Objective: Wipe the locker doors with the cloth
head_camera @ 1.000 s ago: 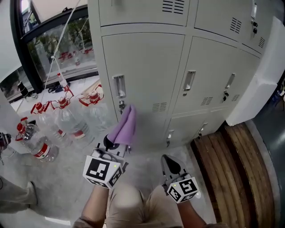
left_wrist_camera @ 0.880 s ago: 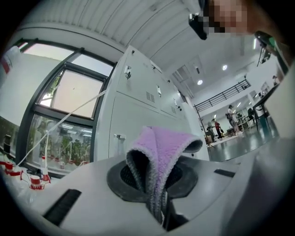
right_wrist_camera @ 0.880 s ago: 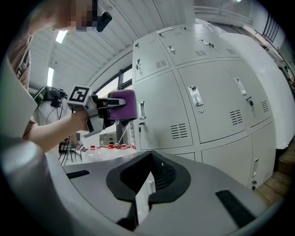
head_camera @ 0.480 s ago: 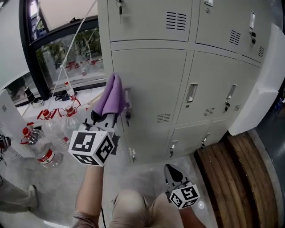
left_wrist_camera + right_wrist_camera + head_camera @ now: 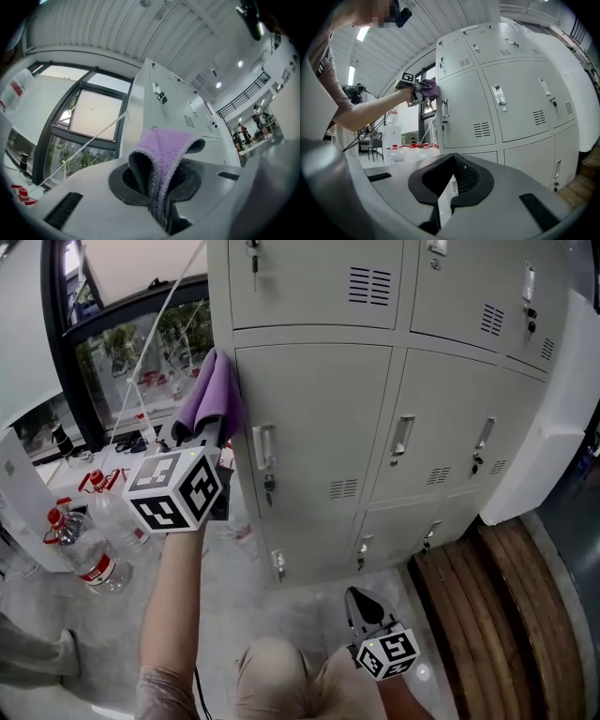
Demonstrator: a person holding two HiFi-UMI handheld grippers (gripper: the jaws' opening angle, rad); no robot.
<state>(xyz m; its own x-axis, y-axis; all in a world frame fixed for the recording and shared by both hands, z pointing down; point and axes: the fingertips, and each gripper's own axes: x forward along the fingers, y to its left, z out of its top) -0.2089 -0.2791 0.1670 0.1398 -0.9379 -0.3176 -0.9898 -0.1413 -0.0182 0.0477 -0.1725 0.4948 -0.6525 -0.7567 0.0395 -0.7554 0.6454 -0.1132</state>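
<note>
- The purple fleecy cloth (image 5: 214,395) is held pinched in the closed jaws of the left gripper (image 5: 201,430), at the upper left corner of the tall pale-grey metal locker door (image 5: 319,418); contact cannot be confirmed.
- From the cloth, the door panel extends rightward and downward, its long axis upright.
- The right gripper (image 5: 362,600), jaws together and empty, is held low, well apart from the lockers.
- No writing can be read; the red labels on the clear plastic bottles (image 5: 89,563) are too small.
</note>
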